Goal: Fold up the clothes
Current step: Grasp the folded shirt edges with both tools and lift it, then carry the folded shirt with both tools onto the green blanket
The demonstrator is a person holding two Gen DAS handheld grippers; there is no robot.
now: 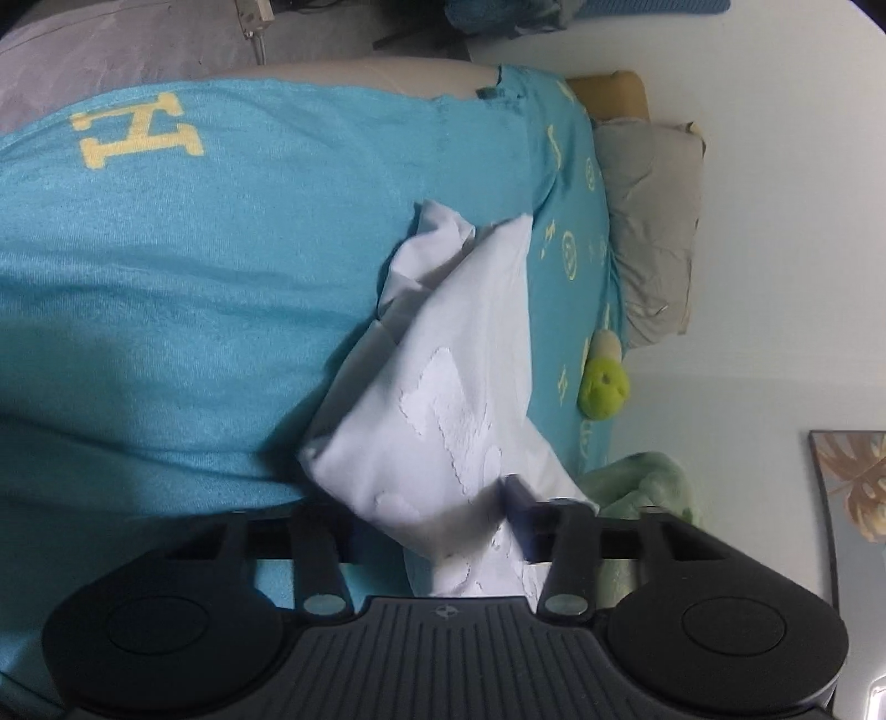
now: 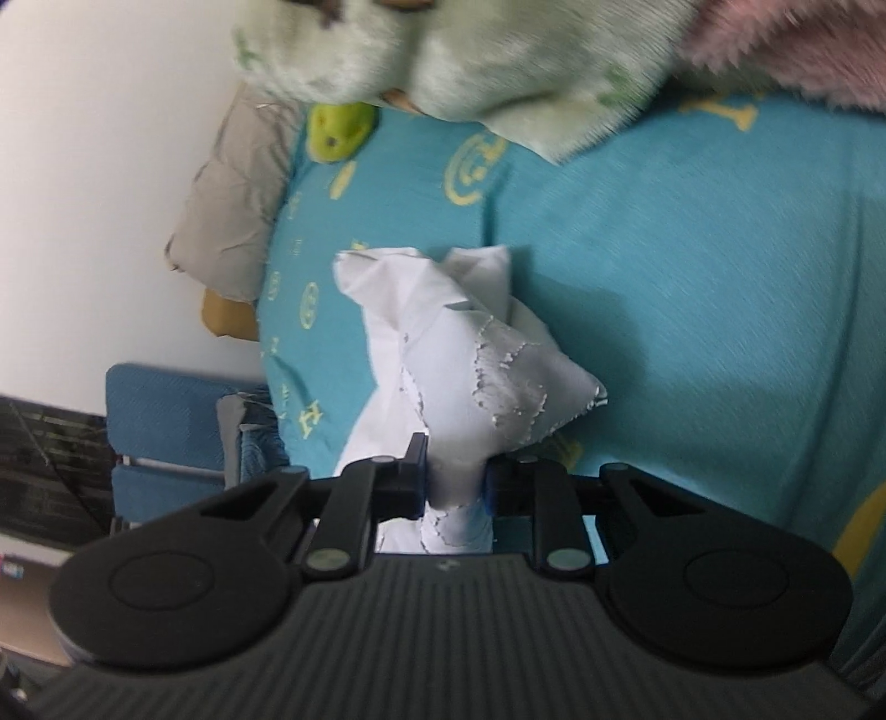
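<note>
Right tongs (image 2: 455, 487): nearest the lens in the right wrist view, pinched narrow on a bunched fold of the white garment (image 2: 443, 343), cloth squeezed between both blue-padded fingers (image 2: 416, 476).
Left tongs (image 1: 437, 526): set wider; the white garment (image 1: 443, 387) fills the gap and covers the left finger, so whether they truly clamp it cannot be told.
White garment: crumpled, partly lifted off the bed, with a cracked white print on its face; it trails from both tongs out onto the teal bedspread (image 1: 194, 277).
Teal bedspread: covers the bed, marked with yellow letters and round emblems.
Beside the garment: a green plush toy (image 1: 603, 387) lies near the bed edge; a grey pillow (image 1: 648, 238) sits at the wall, just past the bedspread.
In the way: a pale green fluffy blanket (image 2: 470, 61) hangs across the top of the right wrist view, with a pink fluffy one (image 2: 786, 44) next to it.
Off the bed: a blue chair (image 2: 166, 421) stands close to the bed's side.
</note>
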